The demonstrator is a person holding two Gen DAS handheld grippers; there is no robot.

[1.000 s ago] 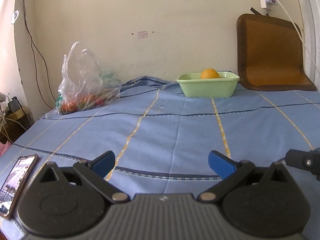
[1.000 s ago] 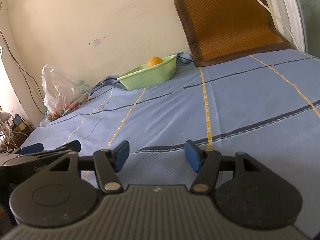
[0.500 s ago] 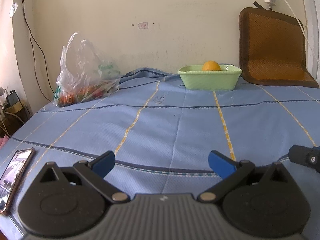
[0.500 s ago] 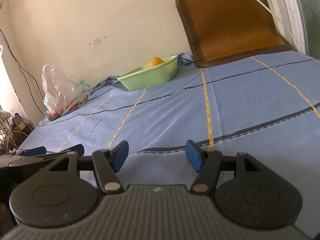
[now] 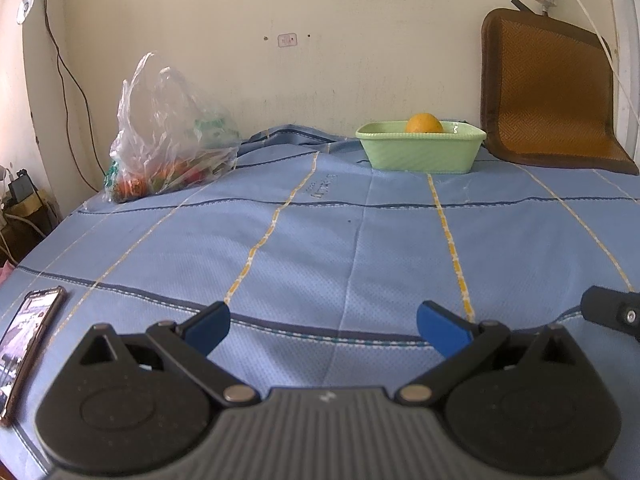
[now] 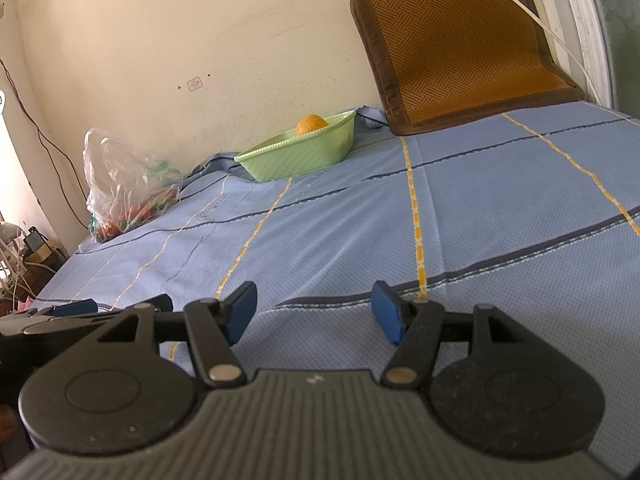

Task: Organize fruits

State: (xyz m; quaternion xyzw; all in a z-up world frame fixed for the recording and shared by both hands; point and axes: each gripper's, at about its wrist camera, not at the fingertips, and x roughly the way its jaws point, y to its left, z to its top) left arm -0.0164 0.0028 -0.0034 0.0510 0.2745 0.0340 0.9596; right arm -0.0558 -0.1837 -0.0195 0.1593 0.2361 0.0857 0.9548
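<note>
On the blue striped bedsheet (image 5: 360, 248), counted from the left wrist view: one pale green basin (image 5: 420, 150) at about 1 o'clock by the far wall, with one orange (image 5: 424, 123) showing above its rim, inside it; one clear plastic bag (image 5: 168, 136) at about 11 o'clock, well apart from the basin, with red, orange and green produce bunched in its bottom, too crumpled to count; one brown woven mat (image 5: 548, 96) at 2 o'clock propped against the wall just beside the basin; and one phone (image 5: 28, 344) lying flat at 9 o'clock near the sheet's edge, screen lit. Two sets of tongs show. The left tongs (image 5: 323, 330) hover low over the sheet with their blue pads spread wide and only cloth between them. The right tongs (image 6: 314, 312) likewise stand wide apart with nothing in their gap; the right wrist view puts the same basin (image 6: 296, 156) and orange (image 6: 311, 124) at 12 o'clock and the bag (image 6: 128, 188) at 10 o'clock. Compared with a second ago, the left view's framing has shifted a little, so the basin and the bag sit at slightly different spots; the right view looks unchanged, and the orange, the basin, the bag and the phone have all kept their places on the sheet.
</note>
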